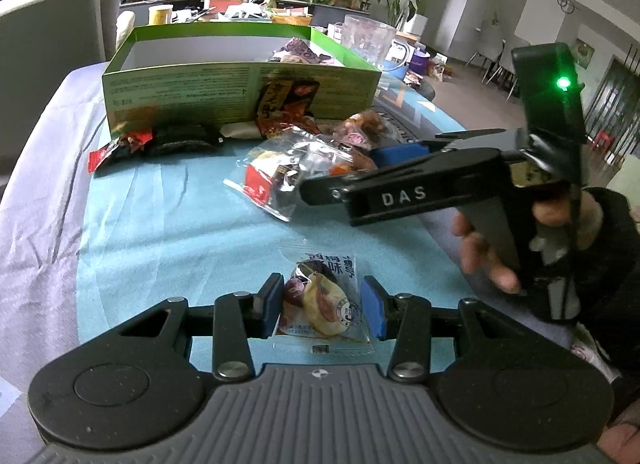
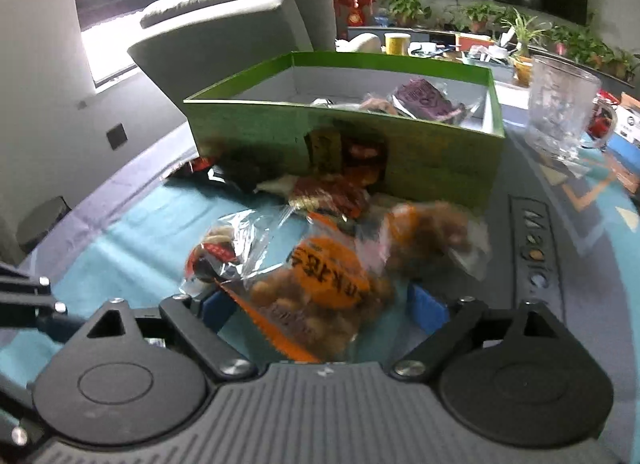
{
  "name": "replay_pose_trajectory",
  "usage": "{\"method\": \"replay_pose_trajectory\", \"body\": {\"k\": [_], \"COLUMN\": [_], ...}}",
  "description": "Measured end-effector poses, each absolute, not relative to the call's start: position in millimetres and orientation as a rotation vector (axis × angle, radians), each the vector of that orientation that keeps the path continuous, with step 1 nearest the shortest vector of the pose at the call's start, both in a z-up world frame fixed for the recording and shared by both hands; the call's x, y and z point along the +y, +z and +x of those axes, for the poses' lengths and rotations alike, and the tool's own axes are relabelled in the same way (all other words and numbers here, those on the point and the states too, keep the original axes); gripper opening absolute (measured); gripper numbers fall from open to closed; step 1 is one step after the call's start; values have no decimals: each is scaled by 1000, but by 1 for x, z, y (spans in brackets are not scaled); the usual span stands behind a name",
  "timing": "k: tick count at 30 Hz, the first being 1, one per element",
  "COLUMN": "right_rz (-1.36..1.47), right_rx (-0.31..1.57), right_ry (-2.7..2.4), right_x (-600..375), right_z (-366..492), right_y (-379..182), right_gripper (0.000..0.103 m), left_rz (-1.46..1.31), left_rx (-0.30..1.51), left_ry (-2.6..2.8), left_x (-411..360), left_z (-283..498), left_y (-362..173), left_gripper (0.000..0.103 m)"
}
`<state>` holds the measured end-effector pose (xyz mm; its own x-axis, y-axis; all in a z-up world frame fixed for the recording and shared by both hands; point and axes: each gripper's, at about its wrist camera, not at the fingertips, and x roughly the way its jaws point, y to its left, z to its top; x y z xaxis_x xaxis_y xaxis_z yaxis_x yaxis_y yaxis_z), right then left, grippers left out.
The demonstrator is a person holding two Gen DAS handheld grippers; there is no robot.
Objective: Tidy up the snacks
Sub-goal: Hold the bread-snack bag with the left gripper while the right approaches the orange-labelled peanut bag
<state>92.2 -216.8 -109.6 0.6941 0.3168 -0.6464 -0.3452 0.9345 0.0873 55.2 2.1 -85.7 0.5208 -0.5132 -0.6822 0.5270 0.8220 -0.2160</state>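
A green cardboard box (image 1: 180, 92) (image 2: 440, 160) stands at the back of the blue table mat and holds a purple snack packet (image 2: 424, 98) and others. Several snack packets lie in front of it. My left gripper (image 1: 322, 306) is open around a small clear snack packet (image 1: 320, 304) lying on the mat; the blue pads do not touch it. My right gripper (image 2: 324, 304) is open around an orange packet of nuts (image 2: 316, 296) in the pile. It also shows in the left wrist view (image 1: 360, 168), reaching into the pile from the right.
A glass mug (image 2: 560, 112) stands right of the box. A black and red packet (image 1: 160, 140) lies by the box's left front. A clear red packet (image 1: 280, 176) lies mid-mat. A grey sofa (image 2: 240, 24) and plants stand behind the table.
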Motion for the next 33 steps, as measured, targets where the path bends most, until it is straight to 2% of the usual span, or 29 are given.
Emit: {"method": "replay_pose_trajectory", "body": {"k": [7, 23, 33], "right_rz": [-81, -77, 134], "right_rx": [682, 715, 706], "right_ry": [374, 429, 416], "right_x": [-212, -244, -247], "right_z": [88, 46, 65], "right_y": [-110, -98, -93], "right_gripper": [53, 52, 53], "left_rz": [18, 6, 2], "left_rx": [810, 803, 809], "left_ry": [-639, -624, -617], "left_x": [2, 3, 3], "left_z": [54, 52, 54], "left_y": [-85, -80, -80], "left_gripper": [36, 36, 36]}}
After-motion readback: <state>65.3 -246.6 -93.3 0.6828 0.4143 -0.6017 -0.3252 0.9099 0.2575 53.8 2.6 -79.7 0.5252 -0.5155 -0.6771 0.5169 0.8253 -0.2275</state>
